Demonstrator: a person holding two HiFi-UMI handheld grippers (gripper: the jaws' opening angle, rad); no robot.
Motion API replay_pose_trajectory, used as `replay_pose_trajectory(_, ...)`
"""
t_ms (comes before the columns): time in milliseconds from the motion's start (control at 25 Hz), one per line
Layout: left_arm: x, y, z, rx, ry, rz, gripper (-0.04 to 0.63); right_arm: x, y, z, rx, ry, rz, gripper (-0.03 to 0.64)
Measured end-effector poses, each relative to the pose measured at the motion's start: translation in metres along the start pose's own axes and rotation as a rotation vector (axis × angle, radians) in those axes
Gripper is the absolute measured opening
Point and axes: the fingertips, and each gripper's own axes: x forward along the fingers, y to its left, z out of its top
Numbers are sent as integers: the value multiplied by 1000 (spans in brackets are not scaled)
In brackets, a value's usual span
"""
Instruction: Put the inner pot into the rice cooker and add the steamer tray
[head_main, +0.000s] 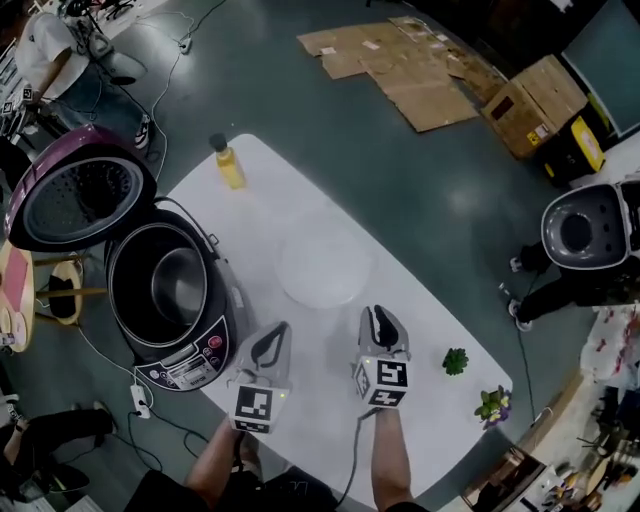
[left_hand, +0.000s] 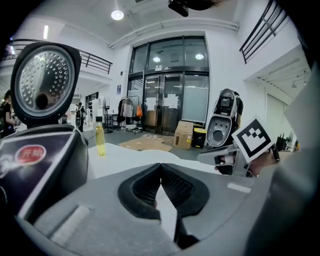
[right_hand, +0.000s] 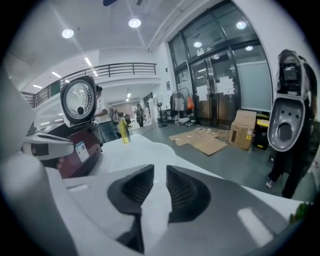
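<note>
Head view: my left gripper was shut, empty; right gripper slightly apart, empty; tray lay just ahead on table.

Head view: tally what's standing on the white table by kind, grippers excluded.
Black rice cooker with open purple lid: 1
Yellow bottle with dark cap: 1
Round translucent white steamer tray: 1
Small green plants: 2
Total: 5

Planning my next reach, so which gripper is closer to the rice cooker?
Left. The left gripper is just beside the rice cooker, near its control panel; the right gripper is farther away over the white table, beyond the left one.
</note>
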Motion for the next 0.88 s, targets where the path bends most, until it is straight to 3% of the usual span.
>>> replay_pose_trajectory(80,5,-1,-3,-4,6,1,11,18,-2,-6,47,39,24,166)
replay_pose_trajectory(200,10,-2,-8,-9,17,2,11,43,-5,-13,107,98,48,222)
replay_pose_trajectory(480,15,-4,-20,-13,48,15,11,87,-11,-24,89,170,45,222)
replay_pose_trajectory(880,6,-4,-28,-10,71,36,11,110,-13,-37,171,283,86,218)
